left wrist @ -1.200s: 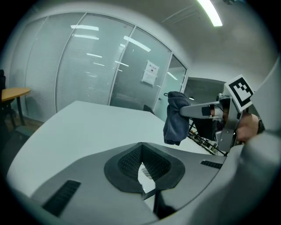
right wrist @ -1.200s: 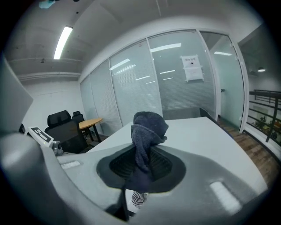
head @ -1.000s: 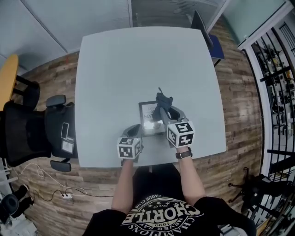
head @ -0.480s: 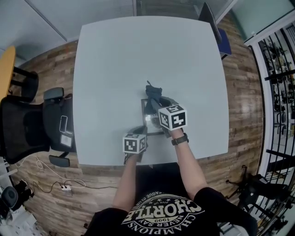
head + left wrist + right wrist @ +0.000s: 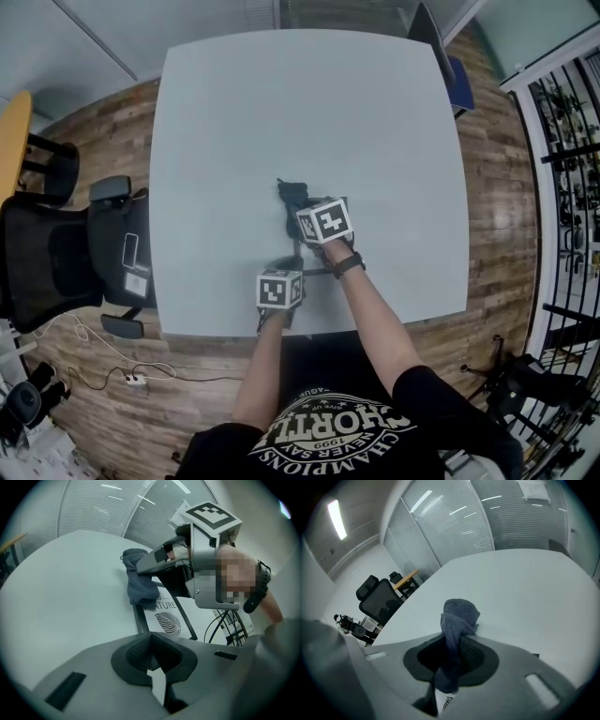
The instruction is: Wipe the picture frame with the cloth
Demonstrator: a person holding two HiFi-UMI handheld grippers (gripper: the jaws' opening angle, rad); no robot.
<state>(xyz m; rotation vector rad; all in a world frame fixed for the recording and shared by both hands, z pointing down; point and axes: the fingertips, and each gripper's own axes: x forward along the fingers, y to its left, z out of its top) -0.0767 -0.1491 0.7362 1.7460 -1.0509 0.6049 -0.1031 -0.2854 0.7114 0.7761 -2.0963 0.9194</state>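
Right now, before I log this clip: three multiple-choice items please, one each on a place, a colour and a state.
1. The cloth lies: A on the chair; B over the picture frame's far corner; C on the floor.
2. The cloth is: A yellow; B white; C dark blue-grey.
3. The right gripper is: A shut on the cloth; B open; C out of view.
Answers: B, the left gripper view shows it draped there; C, seen in every view; A, its jaws pinch the fabric.

Dark cloth (image 5: pixel 457 634) in right claw (image 5: pixel 452 660)
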